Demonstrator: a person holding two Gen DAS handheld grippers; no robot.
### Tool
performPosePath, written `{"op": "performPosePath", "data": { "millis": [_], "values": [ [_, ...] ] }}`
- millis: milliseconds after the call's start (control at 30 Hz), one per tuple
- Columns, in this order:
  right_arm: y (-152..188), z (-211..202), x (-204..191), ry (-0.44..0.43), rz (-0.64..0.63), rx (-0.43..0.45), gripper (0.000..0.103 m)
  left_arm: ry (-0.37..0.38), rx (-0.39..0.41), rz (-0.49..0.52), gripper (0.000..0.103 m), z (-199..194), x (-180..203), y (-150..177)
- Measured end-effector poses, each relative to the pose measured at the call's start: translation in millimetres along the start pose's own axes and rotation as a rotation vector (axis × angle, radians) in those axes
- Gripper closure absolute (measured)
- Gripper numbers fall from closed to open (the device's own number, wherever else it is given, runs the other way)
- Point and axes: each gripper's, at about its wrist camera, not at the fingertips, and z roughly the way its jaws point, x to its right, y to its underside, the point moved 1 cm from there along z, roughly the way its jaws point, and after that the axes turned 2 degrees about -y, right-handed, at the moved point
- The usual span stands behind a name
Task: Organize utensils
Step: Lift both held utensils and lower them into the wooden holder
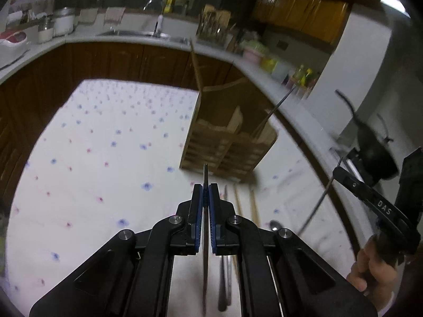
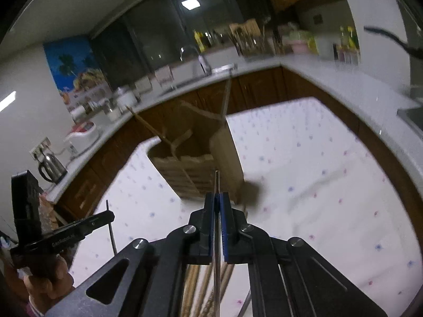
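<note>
My left gripper [image 1: 205, 187] is shut on a thin dark utensil [image 1: 205, 237] that runs straight between its blue pads, above the flowered tablecloth [image 1: 105, 158]. My right gripper [image 2: 217, 195] is shut on a slim metal utensil [image 2: 216, 237]. Ahead of both stands a wooden utensil holder [image 1: 227, 142] [image 2: 195, 169], with a wooden stick and a metal rod leaning in it. Loose chopsticks [image 1: 255, 208] [image 2: 193, 290], a spoon [image 1: 275, 225] and a dark utensil [image 1: 224, 264] lie on the cloth below. Each view shows the other gripper, hand-held, at its edge.
A white counter [image 1: 264, 76] with brown cabinets wraps around the table. It carries a sink and tap [image 1: 158, 23], a kettle [image 2: 50, 166], a rice cooker [image 2: 82, 129], jars and a second utensil rack. A black pan [image 1: 375, 153] sits at the right.
</note>
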Motion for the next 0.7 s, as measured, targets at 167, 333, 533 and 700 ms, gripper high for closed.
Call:
{"op": "performPosePath", "data": {
  "millis": [167, 333, 533, 700],
  "values": [
    [-16, -24, -11, -0.011, -0.020, 0.078, 0.099, 0.016, 0.072, 0.006, 0.099, -30, 2, -10],
    [-27, -33, -14, -0.018, -0.028, 0.118, 0.099, 0.014, 0.109, 0.008, 0.099, -43, 2, -17],
    [-32, -36, -17, -0.021, -0.032, 0.133, 0.099, 0.007, 0.126, 0.005, 0.099, -47, 0, -21],
    [-36, -36, -18, -0.025, -0.035, 0.143, 0.099, 0.003, 0.147, -0.004, 0.099, -53, -2, -27]
  ]
}}
